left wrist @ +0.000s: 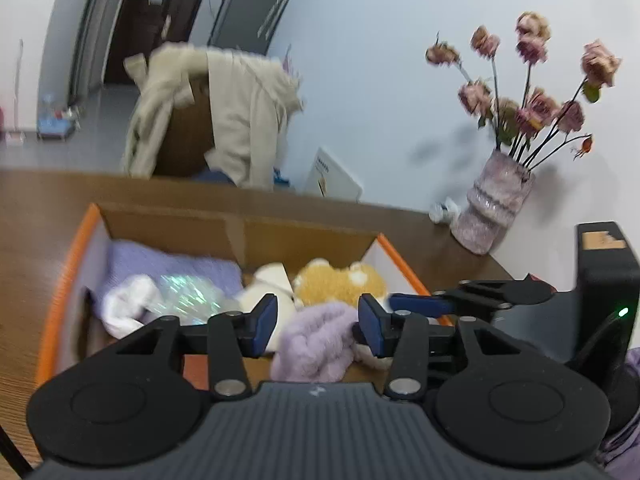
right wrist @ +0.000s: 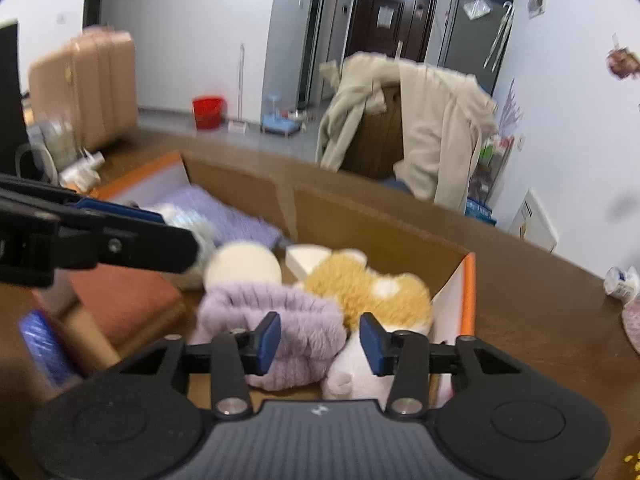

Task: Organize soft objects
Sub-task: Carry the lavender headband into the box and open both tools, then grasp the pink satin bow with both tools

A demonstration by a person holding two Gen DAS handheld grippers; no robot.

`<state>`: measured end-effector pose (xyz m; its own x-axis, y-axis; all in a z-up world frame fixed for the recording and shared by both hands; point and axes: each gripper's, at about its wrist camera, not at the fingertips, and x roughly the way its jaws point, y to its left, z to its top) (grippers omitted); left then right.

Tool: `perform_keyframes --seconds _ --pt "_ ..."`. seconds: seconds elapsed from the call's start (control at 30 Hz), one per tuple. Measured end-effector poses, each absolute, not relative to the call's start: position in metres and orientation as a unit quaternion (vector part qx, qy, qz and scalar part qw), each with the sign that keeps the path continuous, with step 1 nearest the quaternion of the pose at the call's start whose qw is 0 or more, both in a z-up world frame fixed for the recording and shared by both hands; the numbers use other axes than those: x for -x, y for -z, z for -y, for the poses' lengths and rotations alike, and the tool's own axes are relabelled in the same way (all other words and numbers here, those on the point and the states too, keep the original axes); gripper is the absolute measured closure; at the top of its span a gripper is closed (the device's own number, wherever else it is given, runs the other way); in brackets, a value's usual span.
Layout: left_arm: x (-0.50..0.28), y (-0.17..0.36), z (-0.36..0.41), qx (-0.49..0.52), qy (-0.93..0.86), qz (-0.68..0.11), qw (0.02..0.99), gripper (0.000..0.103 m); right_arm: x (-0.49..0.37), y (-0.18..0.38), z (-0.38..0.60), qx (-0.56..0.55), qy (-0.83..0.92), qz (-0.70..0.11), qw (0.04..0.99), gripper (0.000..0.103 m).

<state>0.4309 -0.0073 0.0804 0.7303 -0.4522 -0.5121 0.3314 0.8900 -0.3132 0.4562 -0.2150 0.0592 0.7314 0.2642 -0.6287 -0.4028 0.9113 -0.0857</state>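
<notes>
a brown wooden tabletop (left wrist: 24,248) carries an open cardboard box (left wrist: 240,232) with orange-edged flaps. nearest in the box lies a fluffy lilac knit piece (left wrist: 316,340), its fabric sitting between the spread fingers of the left tool (left wrist: 318,326); the blue pads stand apart and do not press it, so the tool is open. in the right wrist view the right tool (right wrist: 320,340) hangs over the same corner of the box, angled downward, jaws parted, with the lilac knit and a pale pink plush (right wrist: 352,372) below the gap, nothing pinched. behind these lie an orange-and-white plush dog (right wrist: 372,292), a cream round plush (right wrist: 242,264), a shiny iridescent wrapper (left wrist: 188,294) and a purple knitted cloth (left wrist: 168,268) at the far side. on the tabletop to the right stands a pink glass vase (left wrist: 494,208) of dried roses (left wrist: 532,80). beyond, a beige coat (right wrist: 440,120) drapes over a chair, a pink suitcase (right wrist: 84,88) and a red bucket (right wrist: 207,112) sit on the floor, and a dark door (right wrist: 390,20) closes the room.
</notes>
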Motion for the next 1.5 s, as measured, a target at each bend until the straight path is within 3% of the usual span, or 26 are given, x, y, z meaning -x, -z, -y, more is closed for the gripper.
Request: perform_keyframes --seconds 0.2,0.33,0.47,0.73,0.87,1.1,1.5 --pt "-0.367 -0.123 -0.009 0.087 0.206 -0.247 0.943 0.045 -0.391 -0.114 0.239 0.097 -0.166 -0.252 0.949 0.048" --pt "-0.318 -0.137 -0.017 0.098 0.203 -0.221 0.949 0.042 -0.340 -0.135 0.247 0.092 -0.160 -0.221 0.957 0.047" --pt "-0.264 -0.142 -0.020 0.076 0.193 -0.189 0.960 0.028 -0.284 -0.148 0.250 0.087 -0.163 -0.195 0.963 0.043" --pt "-0.161 -0.119 -0.030 0.038 0.160 -0.158 0.974 0.016 -0.177 -0.129 0.252 0.054 -0.171 -0.157 0.971 0.035" --pt "-0.117 -0.102 -0.036 0.037 0.148 -0.149 0.977 0.004 -0.132 -0.108 0.249 0.040 -0.186 -0.148 0.971 0.030" --pt "-0.088 -0.083 -0.040 0.042 0.140 -0.156 0.977 0.000 -0.103 -0.077 0.244 0.032 -0.191 -0.175 0.965 0.028" --pt "-0.114 -0.065 -0.033 0.047 0.134 -0.198 0.970 0.000 -0.124 -0.056 0.262 -0.007 -0.164 -0.202 0.966 0.028"
